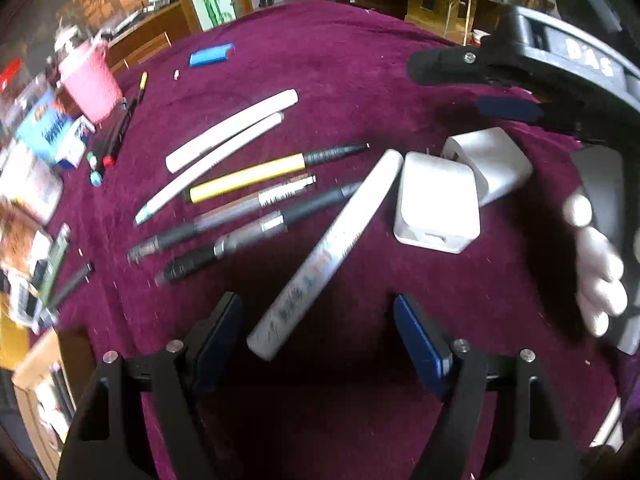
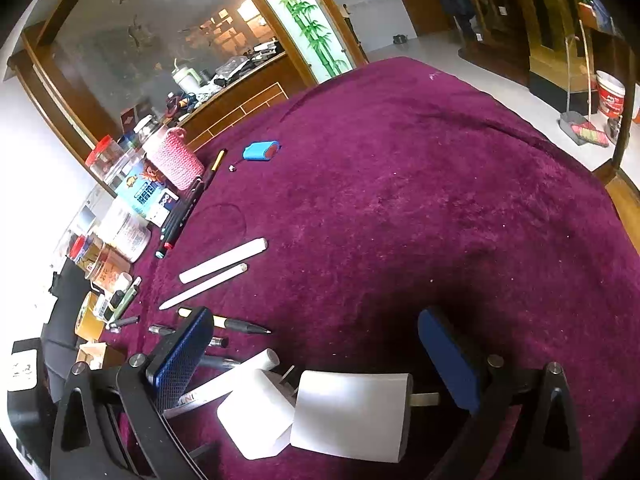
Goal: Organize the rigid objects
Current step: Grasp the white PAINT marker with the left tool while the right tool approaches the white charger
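Maroon velvet tablecloth (image 2: 400, 200); wood-panelled room, bamboo panel (image 2: 304, 20).

Bamboo-painted panel (image 2: 308, 20) beside wooden-framed glass partition (image 2: 160, 40).

On the cloth lie two white chargers (image 1: 436, 204) (image 1: 490, 162), seven pens or markers in a row (image 1: 248, 178), one blue lighter (image 1: 211, 56) and one pink cup (image 1: 91, 82).

You are working in what looks like a lived-in home: a table draped in a plum velvet cloth (image 2: 420, 184) is standing before a wood-framed glass partition (image 2: 132, 40), a bamboo-painted panel (image 2: 304, 20) is rising beside it, and a broom (image 2: 588, 132) and red bucket (image 2: 610, 98) are sitting on the tiled floor (image 2: 496, 84).
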The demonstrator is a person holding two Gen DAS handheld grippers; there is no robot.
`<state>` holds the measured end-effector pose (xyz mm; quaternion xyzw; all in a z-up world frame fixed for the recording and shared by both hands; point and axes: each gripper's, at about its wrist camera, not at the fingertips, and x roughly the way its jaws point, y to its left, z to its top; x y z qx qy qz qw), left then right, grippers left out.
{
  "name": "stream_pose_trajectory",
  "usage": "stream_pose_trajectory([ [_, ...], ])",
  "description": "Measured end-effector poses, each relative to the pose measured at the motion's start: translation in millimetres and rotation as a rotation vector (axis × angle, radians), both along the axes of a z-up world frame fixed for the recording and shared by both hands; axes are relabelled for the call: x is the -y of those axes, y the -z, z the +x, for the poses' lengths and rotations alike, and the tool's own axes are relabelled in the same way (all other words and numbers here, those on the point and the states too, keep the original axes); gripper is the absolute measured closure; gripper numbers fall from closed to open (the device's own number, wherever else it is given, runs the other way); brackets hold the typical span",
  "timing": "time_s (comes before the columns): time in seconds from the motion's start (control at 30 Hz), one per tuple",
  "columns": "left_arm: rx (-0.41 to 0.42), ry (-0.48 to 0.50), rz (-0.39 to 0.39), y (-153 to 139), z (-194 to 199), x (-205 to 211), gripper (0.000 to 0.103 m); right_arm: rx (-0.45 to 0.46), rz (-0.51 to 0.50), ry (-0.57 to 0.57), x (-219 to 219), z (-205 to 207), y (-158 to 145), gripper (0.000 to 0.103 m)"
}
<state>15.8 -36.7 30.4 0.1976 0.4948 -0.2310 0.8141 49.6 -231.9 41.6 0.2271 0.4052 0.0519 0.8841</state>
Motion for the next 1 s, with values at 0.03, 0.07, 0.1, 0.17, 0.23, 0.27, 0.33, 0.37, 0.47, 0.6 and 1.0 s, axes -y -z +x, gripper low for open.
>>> stream_pose_trajectory([
  [0.03, 0.010, 0.008, 0.005, 0.3, 1.1, 3.2, 0.026, -0.002, 0.005, 0.001, 0.5, 0.3, 0.3, 0.001],
  [0.07, 0.014, 0.016, 0.004, 1.1, 3.6, 7.0, 0.026, -0.005, 0.010, 0.000, 0.7, 0.7, 0.5, 0.001],
  [0.1, 0.019, 0.019, 0.004, 1.3, 5.6, 10.2, 0.026, -0.008, 0.015, -0.002, 0.7, 1.0, 1.0, 0.001],
  [0.17, 0.018, 0.018, 0.002, 1.6, 10.4, 15.6, 0.026, -0.009, 0.020, -0.005, 0.9, 0.9, 1.3, 0.001],
  [0.23, 0.002, 0.004, -0.026, 1.1, 10.5, 16.6, 0.050, -0.005, 0.023, -0.005, 1.7, 0.6, 0.7, 0.001],
  [0.27, -0.018, 0.002, -0.054, -0.6, 8.0, 15.5, 0.061, -0.005, 0.022, -0.002, 2.2, 0.4, 0.7, 0.001],
  [0.33, -0.001, -0.025, -0.025, -3.6, -0.9, 13.0, 0.086, -0.011, 0.021, 0.005, 3.4, 0.2, 1.8, 0.001],
  [0.37, 0.001, -0.038, -0.028, -4.9, -6.8, 7.9, 0.086, -0.017, 0.026, 0.007, 4.5, 0.3, 2.9, 0.001],
  [0.47, -0.045, -0.072, -0.055, -5.0, -25.6, -14.3, 0.087, -0.024, 0.049, 0.009, 6.5, 0.4, 4.1, 0.001],
  [0.6, -0.082, -0.124, -0.108, -3.5, -30.3, -29.0, 0.083, -0.018, 0.050, 0.004, 5.5, -0.1, 2.8, 0.001],
  [1.0, -0.034, -0.164, -0.225, -13.4, -37.9, -36.5, 0.089, 0.008, 0.052, 0.014, 11.5, 2.3, 3.9, 0.001],
])
